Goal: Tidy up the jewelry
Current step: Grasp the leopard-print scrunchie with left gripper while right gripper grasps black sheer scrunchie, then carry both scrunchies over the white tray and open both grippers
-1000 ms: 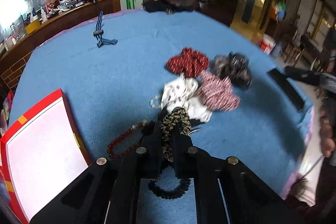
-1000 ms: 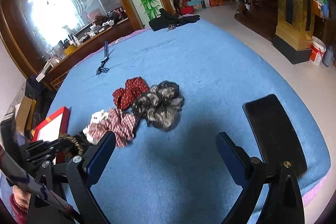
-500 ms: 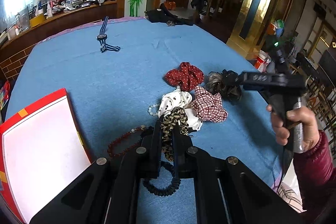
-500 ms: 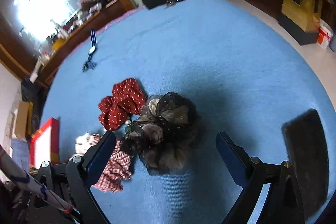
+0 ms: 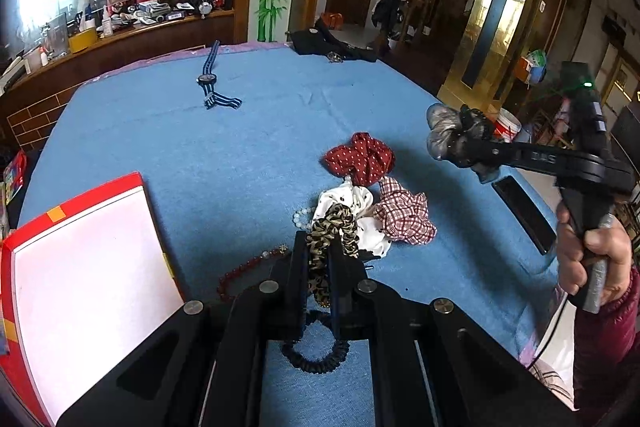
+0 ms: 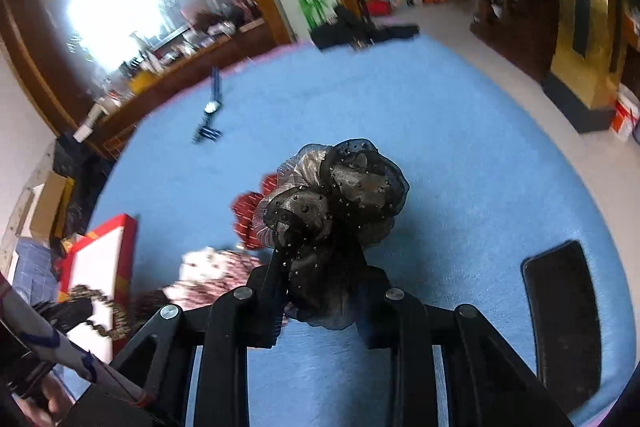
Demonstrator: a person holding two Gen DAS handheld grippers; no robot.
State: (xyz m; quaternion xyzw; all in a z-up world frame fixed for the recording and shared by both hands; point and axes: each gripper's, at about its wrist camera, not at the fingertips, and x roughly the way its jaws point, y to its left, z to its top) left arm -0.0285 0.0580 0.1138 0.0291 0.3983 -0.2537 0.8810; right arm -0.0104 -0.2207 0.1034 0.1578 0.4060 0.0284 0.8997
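The left gripper (image 5: 325, 259) clamps a leopard-print scrunchie (image 5: 330, 227). Only the left view shows the right gripper (image 6: 320, 277), jaws closing, lifting the black organza scrunchie (image 6: 336, 195) clear of the blue tablecloth (image 5: 160, 147).

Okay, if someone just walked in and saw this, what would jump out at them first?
Probably the sheer black and silver organza scrunchie, gripped by the closing right gripper above the blue cloth-covered table. Next, the leopard-print scrunchie clamped in the left gripper, beside the red-rimmed white tray.
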